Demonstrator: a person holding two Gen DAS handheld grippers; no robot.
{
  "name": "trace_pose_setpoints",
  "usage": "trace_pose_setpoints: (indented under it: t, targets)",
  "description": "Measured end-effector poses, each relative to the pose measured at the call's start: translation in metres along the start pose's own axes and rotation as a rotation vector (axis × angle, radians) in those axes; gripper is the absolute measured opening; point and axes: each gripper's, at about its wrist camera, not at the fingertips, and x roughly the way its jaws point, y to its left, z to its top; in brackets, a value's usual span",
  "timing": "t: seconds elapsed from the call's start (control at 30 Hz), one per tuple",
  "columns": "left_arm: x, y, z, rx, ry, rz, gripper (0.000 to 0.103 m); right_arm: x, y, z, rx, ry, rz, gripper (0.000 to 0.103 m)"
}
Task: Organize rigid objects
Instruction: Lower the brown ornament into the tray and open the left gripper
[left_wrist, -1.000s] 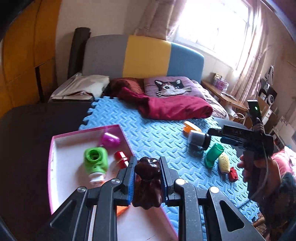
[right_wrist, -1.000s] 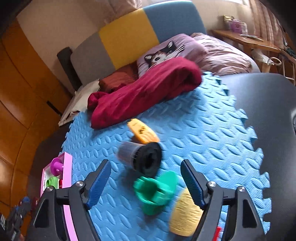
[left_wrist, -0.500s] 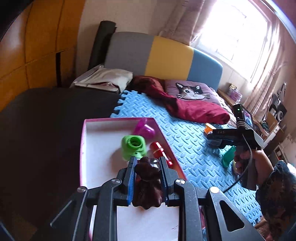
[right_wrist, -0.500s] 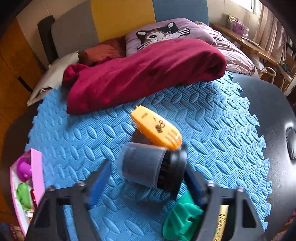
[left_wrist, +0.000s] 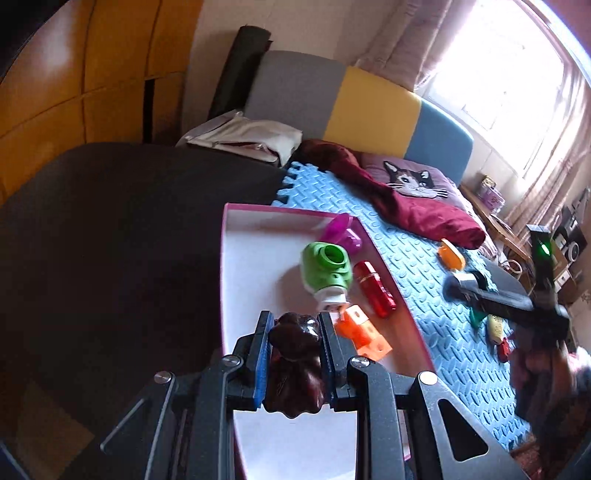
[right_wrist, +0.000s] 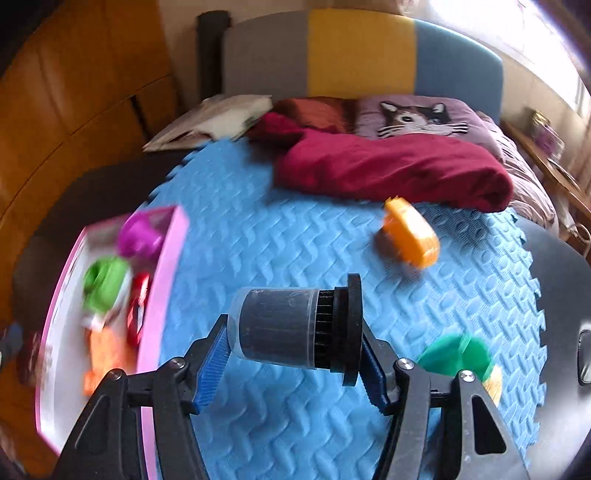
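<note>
Holding a dark brown figurine pinched between its two fingers, the left gripper hangs over the near end of a pink-walled tray with a white floor. Inside the tray lie a green toy, a purple piece, a red cylinder and an orange block, the last just beside the figurine. To place the figurine well, lower it onto the bare white floor on the side away from the orange block, then spread the fingers only once it rests.

On the blue foam mat, the right gripper has just been closing its jaws around a grey cylinder with a black ribbed cap, gripped end to end. It seems lifted clear of the mat. Keeping it level should stop it slipping. An orange toy and a green cup remain on the mat.
</note>
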Motion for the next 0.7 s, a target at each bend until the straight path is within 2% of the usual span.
trace_pose_setpoints:
  t: [0.27,0.7]
  targets:
    - [0.024,0.008,0.023,-0.019,0.006,0.019,0.024,0.005,0.012,-0.029,-0.049,0.01,-0.02,0.064]
    - [0.094,0.005,0.072,-0.017,0.034,0.08,0.024,0.009,0.011,-0.032,-0.046,-0.005,-0.021,0.064]
